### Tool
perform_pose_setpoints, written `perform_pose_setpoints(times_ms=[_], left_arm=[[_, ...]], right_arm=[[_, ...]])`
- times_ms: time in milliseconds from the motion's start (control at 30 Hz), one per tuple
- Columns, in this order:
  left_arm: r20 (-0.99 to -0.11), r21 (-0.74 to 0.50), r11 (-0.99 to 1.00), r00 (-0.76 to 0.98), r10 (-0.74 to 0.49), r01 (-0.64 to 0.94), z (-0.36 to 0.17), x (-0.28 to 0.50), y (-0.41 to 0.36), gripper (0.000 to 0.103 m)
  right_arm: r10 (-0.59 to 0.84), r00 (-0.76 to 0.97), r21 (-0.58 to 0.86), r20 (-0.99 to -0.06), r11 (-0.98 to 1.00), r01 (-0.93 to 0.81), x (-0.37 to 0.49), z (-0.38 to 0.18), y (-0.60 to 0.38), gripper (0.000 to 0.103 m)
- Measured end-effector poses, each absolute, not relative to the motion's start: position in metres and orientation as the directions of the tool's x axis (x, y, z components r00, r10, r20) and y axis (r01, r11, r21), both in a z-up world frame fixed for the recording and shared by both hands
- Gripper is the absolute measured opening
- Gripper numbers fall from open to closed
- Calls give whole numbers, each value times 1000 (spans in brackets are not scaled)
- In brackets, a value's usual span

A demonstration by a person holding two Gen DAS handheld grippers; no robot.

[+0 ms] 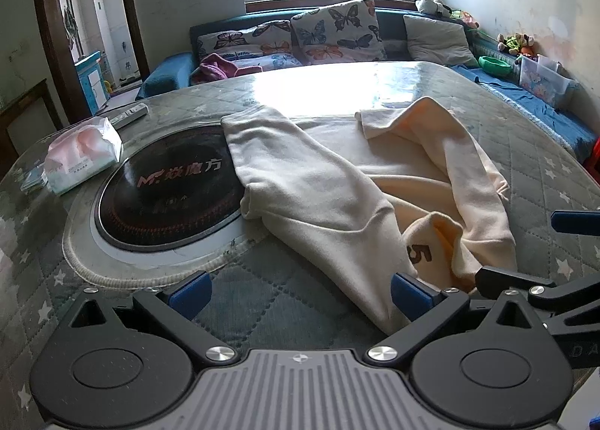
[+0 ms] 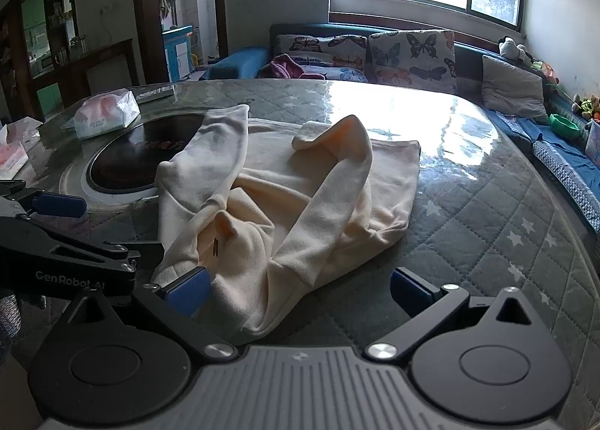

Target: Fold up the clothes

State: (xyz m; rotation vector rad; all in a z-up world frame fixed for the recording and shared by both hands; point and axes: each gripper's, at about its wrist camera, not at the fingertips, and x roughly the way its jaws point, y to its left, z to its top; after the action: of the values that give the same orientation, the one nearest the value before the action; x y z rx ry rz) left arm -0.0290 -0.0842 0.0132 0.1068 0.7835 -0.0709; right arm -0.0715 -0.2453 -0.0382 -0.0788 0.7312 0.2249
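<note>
A cream sweatshirt (image 1: 337, 182) lies on the quilted table with both sleeves folded in over its body. It also shows in the right wrist view (image 2: 285, 201). My left gripper (image 1: 300, 296) is open and empty, low at the near edge; the garment's near corner lies by its right fingertip (image 1: 408, 295). My right gripper (image 2: 300, 291) is open, with the garment's near edge between its fingers, close to the left fingertip (image 2: 187, 291). Each gripper shows at the edge of the other's view.
A round black induction hob (image 1: 168, 190) is set in the table to the left, partly under a sleeve. A tissue pack (image 1: 82, 156) and a remote (image 1: 129, 115) lie at the far left. A sofa with butterfly cushions (image 1: 337, 32) stands behind the table.
</note>
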Motion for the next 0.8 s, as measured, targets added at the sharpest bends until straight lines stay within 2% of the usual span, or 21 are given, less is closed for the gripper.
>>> perform_pose_setpoints(times_ms=[500,800], left_arm=[[-698,68,992,715,-33,111,18,-1,-83,103],[-692,65,992,721,-37,112,17,29,-86,102]], right_arm=[[177,740,8,-649,974,-227,-39,-28,-253,102],[151,754,-15,-639,978,-208,7,-25,-262,94]])
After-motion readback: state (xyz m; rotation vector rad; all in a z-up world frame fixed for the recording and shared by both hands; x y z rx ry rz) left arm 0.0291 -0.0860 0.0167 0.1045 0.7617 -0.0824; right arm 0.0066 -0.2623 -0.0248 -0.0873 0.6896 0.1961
